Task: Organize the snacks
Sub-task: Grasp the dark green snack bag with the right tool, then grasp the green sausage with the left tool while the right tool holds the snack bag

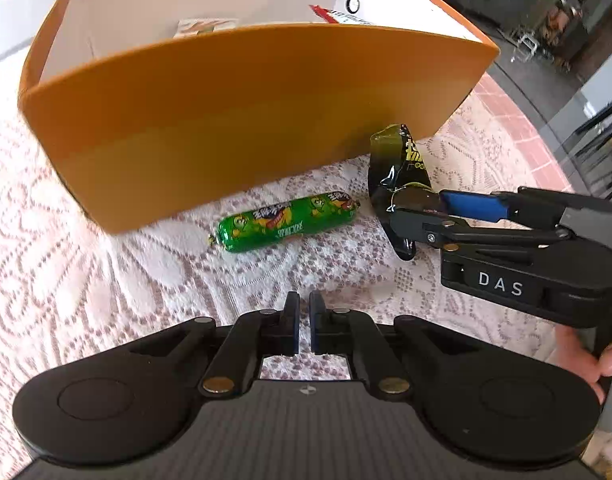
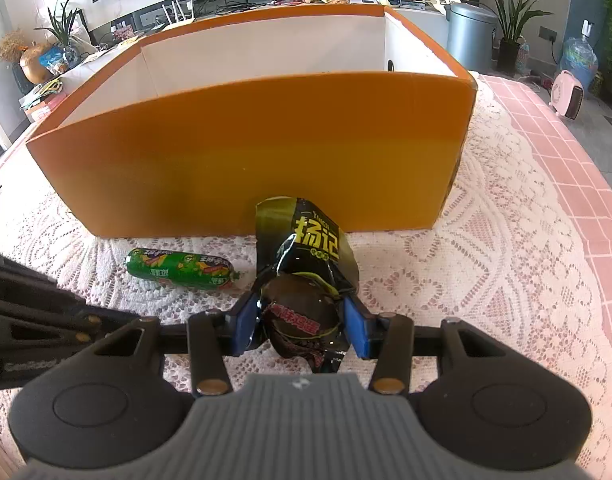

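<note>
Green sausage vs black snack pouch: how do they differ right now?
The green sausage is a smooth green tube; the black snack pouch is a crumpled dark packet. The sausage lies flat on the lace cloth, untouched; the pouch is gripped by the right gripper, its top tilted upward. Both sit before the orange box.

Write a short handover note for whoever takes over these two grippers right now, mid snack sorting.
Left gripper: shut and empty, hovering over the lace tablecloth, just short of the green sausage stick.
Right gripper: closed on the black snack pouch, which stands in front of the orange box.
Done: at least two packets already sit inside the box.
Left: lift the black pouch over the front wall and drop it in, then open the left gripper, pick up the sausage stick and box it too.
</note>
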